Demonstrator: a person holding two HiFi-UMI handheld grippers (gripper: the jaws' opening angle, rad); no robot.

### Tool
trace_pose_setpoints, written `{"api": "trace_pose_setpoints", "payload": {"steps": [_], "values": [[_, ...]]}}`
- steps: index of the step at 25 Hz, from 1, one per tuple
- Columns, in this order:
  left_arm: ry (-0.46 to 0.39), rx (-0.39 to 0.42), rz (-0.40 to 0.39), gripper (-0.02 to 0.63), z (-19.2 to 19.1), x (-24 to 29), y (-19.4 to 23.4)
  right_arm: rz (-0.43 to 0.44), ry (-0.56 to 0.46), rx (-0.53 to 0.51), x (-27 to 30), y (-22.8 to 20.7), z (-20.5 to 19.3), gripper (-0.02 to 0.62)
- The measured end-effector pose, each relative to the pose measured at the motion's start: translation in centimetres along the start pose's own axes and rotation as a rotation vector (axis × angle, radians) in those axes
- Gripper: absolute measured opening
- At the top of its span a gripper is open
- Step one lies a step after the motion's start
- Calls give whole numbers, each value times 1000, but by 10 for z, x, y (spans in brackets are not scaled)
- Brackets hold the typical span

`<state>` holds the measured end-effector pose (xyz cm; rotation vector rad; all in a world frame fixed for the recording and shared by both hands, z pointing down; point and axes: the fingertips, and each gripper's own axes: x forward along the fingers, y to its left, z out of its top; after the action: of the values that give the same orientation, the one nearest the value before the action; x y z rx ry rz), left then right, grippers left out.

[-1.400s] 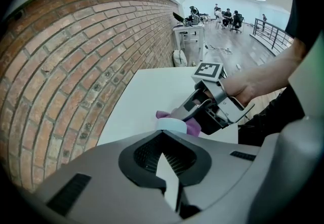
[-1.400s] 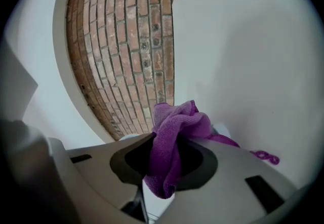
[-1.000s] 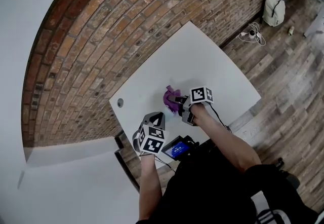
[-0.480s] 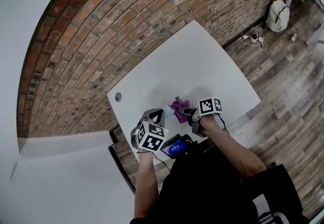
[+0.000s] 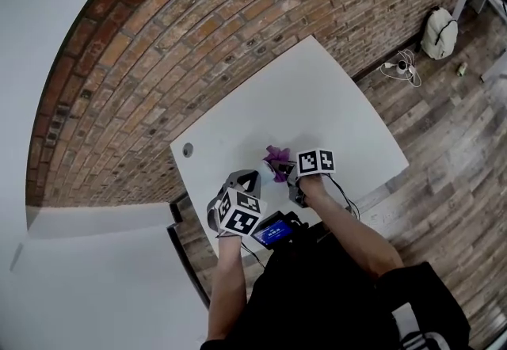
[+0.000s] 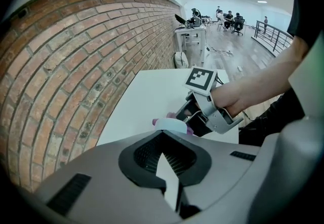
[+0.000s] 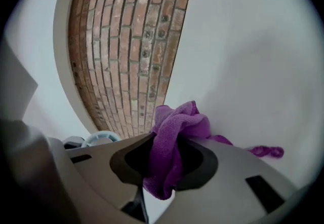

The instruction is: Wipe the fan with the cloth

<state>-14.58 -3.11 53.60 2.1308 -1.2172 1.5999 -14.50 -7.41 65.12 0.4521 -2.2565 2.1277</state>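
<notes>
Indoors, white table [image 5: 317, 95], purple cloth [image 5: 277, 157], brick wall [image 5: 158, 39]

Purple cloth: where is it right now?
Head view: the purple cloth is clamped in the right gripper's claw, over the white table near its front edge.

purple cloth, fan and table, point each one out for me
purple cloth [image 7: 174, 129], right gripper view, on the bunched top fold.
fan [image 6: 171, 125], left gripper view, on its pale blue round rim.
white table [image 5: 317, 95], head view, on a bare part of the top.
</notes>
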Motion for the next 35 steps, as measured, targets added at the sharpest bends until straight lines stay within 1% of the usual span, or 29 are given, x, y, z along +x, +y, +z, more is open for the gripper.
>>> {"api": "trace_pose_setpoints", "payload": {"steps": [2, 4, 5, 6, 7, 8, 9, 11, 13, 14, 15, 16, 17, 18, 20, 21, 22, 23, 25, 27, 29, 30, 35], "values": [[-1, 2, 3, -2, 0, 0, 1, -86, 47, -73, -1, -17, -5, 94], [0, 3, 4, -2, 0, 0, 2, -190, 120, -210, -5, -28, -5, 94], [0, 4, 3, -2, 0, 0, 2, -249, 135, -295, -10, -30, 1, 94], [-1, 4, 1, -2, 0, 0, 1, -300, 121, -373, -17, -29, 11, 94], [-3, 5, 0, -2, 1, 0, 1, -329, 89, -425, -22, -24, 23, 94], [-4, 6, 0, -2, 1, 1, 0, -323, 53, -439, -25, -16, 33, 94], [-5, 6, 1, -2, 1, 1, 1, -286, 26, -416, -24, -8, 40, 94], [-7, 0, 2, -2, 2, 1, 0, -180, 17, -313, -15, 6, 40, 94], [-12, -11, 1, -2, 1, 1, 0, -111, 52, -210, -2, 9, 26, 94], [-15, -14, 1, -2, 1, 1, 0, -100, 70, -174, 3, 6, 16, 94], [-17, -15, 1, -2, 1, 1, 0, -107, 80, -154, 7, -1, 9, 94], [-17, -13, 2, -2, 2, 1, 1, -130, 84, -155, 8, -10, 4, 94], [-18, -11, 3, -2, 2, 1, 1, -165, 94, -184, 7, -19, 2, 94], [-18, -10, 4, -2, 3, 1, 1, -210, 117, -243, 4, -25, 1, 94], [-20, -10, 4, -2, 3, 1, 2, -318, 168, -422, -1, -29, 11, 94], [-22, -12, 4, -2, 3, 1, 2, -355, 165, -503, -2, -25, 22, 94], [-24, -15, 4, -2, 3, 1, 2, -363, 144, -552, 0, -18, 34, 94], [-26, -17, 4, -2, 2, 1, 2, -345, 118, -563, 4, -10, 45, 94], [-31, -22, 8, -2, 2, 1, 2, -279, 107, -533, 18, 2, 54, 94], [-34, -29, 11, -2, 2, 0, 2, -252, 166, -514, 35, -2, 46, 94], [-37, -33, 10, -2, 3, 0, 1, -271, 236, -511, 41, -16, 27, 94], [-39, -34, 9, -2, 3, 0, 1, -286, 253, -514, 40, -23, 19, 94], [-47, -31, 10, -2, 4, -1, 2, -318, 199, -506, 9, -30, 5, 94]]}}
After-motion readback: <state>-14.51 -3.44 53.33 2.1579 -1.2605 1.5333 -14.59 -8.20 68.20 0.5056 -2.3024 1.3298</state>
